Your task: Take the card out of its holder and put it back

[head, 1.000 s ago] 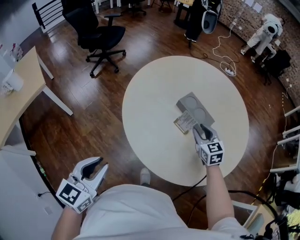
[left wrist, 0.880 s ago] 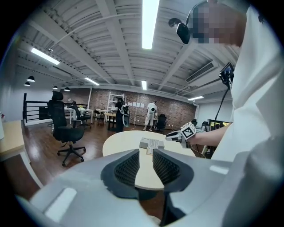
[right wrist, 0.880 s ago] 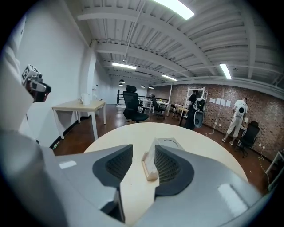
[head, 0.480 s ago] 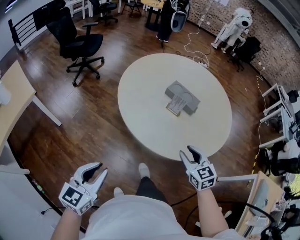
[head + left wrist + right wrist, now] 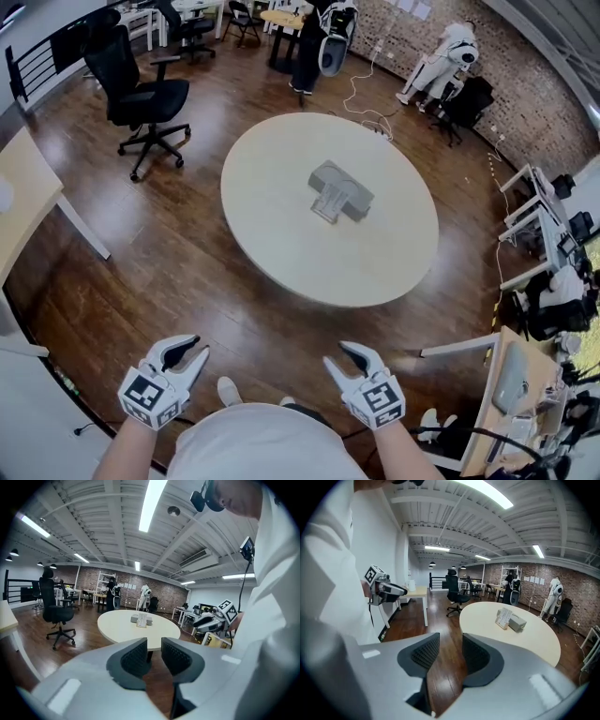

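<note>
Dark wood floor lies open all round the round cream table, whose near edge is well apart from the person. Both grippers hang low by the body, over the floor: the left gripper with its 2 jaws apart and empty, the right gripper with jaws opening, nothing between them. Near the table's middle, the card stands in its grey holder. 1 black office chair sits beyond.

The left hand-held gripper was held low beside the person's waist, pointing forward, its jaws slightly apart and empty. The right hand-held gripper sat level with it, jaws opening, nothing between them.
</note>
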